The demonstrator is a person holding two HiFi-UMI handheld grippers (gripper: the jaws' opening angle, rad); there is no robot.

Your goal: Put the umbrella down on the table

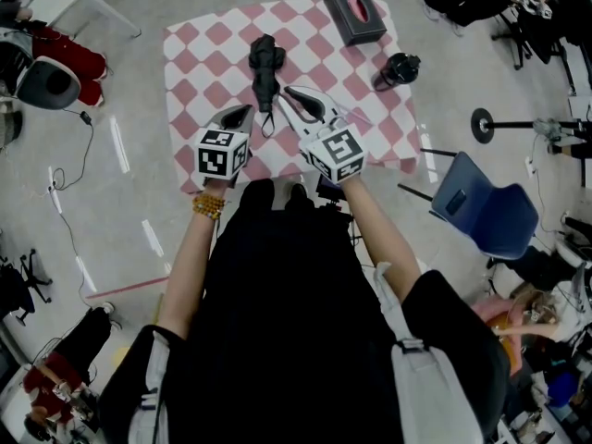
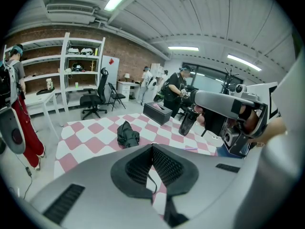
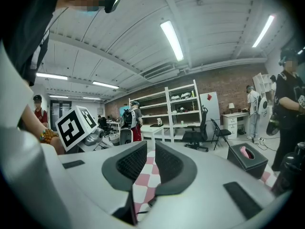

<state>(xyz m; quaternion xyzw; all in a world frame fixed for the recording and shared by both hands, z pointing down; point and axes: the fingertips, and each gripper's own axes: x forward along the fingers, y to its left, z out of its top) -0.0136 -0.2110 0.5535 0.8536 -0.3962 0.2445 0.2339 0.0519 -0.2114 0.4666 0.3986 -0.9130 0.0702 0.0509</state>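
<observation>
The black folded umbrella lies on the pink-and-white checked tablecloth, and it also shows in the left gripper view as the umbrella. Its thin wrist strap trails toward me. My left gripper hovers just left of the strap with the jaws meeting at the tips; in its own view the left gripper has the strap showing through the gap behind the tips. My right gripper sits right of the strap, near the umbrella's handle end. The right gripper has a narrow gap, with only cloth seen through it.
A black tissue box stands at the table's far right corner, with a black bottle near the right edge. A blue chair stands right of the table. People, shelves and office chairs fill the room beyond.
</observation>
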